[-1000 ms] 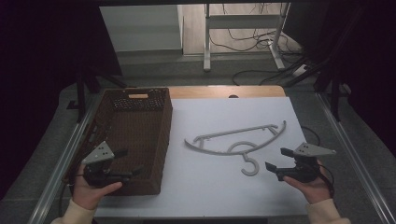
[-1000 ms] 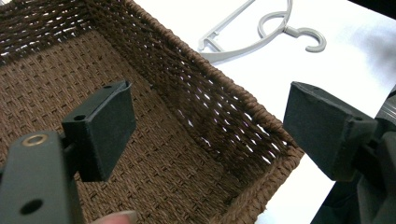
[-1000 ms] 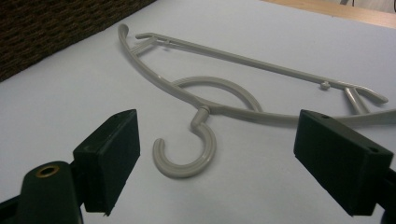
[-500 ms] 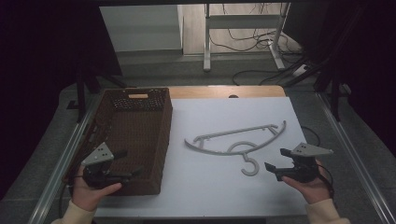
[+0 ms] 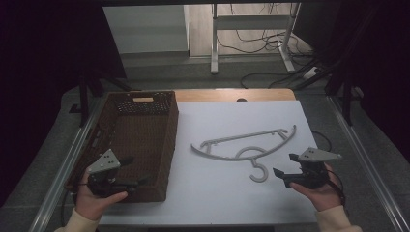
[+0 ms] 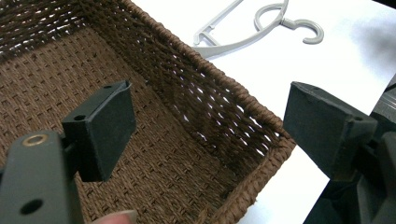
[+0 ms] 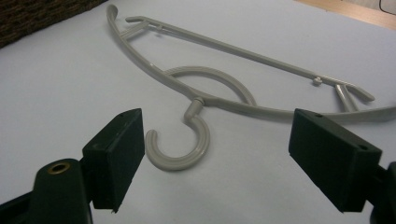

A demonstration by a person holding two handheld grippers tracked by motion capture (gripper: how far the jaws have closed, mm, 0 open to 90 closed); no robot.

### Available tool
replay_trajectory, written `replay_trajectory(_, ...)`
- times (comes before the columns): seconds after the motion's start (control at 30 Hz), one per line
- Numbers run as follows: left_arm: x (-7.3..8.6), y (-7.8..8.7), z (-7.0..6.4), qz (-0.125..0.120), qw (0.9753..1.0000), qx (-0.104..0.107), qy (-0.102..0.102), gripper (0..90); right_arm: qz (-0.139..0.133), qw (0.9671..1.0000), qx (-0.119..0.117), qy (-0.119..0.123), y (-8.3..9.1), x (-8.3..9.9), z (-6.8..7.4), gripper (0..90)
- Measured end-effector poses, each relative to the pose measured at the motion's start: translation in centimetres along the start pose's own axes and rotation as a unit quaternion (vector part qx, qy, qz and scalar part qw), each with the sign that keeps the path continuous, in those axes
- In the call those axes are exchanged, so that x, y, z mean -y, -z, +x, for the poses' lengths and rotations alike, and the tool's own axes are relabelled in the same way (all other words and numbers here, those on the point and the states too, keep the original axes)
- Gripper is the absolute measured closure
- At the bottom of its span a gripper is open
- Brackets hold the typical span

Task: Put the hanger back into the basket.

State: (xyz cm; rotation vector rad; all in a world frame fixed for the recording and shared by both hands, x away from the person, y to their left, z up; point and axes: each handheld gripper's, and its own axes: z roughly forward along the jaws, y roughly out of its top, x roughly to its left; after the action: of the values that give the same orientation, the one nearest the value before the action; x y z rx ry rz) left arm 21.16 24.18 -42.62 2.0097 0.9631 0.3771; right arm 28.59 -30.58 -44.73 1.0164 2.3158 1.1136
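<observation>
A grey plastic hanger [image 5: 244, 145] lies flat on the white table top, its hook [image 5: 258, 171] pointing toward the near edge. My right gripper [image 5: 285, 166] is held open just right of the hook; in the right gripper view the hook [image 7: 180, 144] lies between the spread jaws, a little beyond them. A brown woven basket [image 5: 140, 140] stands on the left of the table. Over its near end my left gripper [image 5: 136, 171] hangs open, and the left gripper view looks into the basket [image 6: 154, 154], with the hanger [image 6: 252, 23] beyond its rim.
The white sheet [image 5: 232, 193] covers most of the table, with a wooden strip [image 5: 232, 94] along the far edge. Metal rails [image 5: 72, 159] run down both sides. Cables and a stand [image 5: 251, 43] sit on the floor behind.
The right gripper has crept slightly left toward the hanger's hook. The left gripper stays over the basket's near end.
</observation>
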Motion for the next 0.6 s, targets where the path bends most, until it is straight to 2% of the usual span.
replay_trajectory(0.13,0.1,0.1,0.1,0.001,1.0000,-0.001,0.003,17.0,0.005,1.0000,-0.001,0.001,-0.4,-0.1,-0.1,19.2)
replay_trajectory(0.4,0.3,-0.1,-0.1,0.009,1.0000,-0.002,0.001,17.0,0.025,0.9993,-0.007,0.026,-1.7,-0.8,-0.2,20.4)
replay_trajectory(0.6,0.3,0.0,-0.1,0.008,1.0000,-0.004,0.002,17.1,0.036,0.9987,-0.007,0.034,-2.4,-1.3,-0.3,21.3)
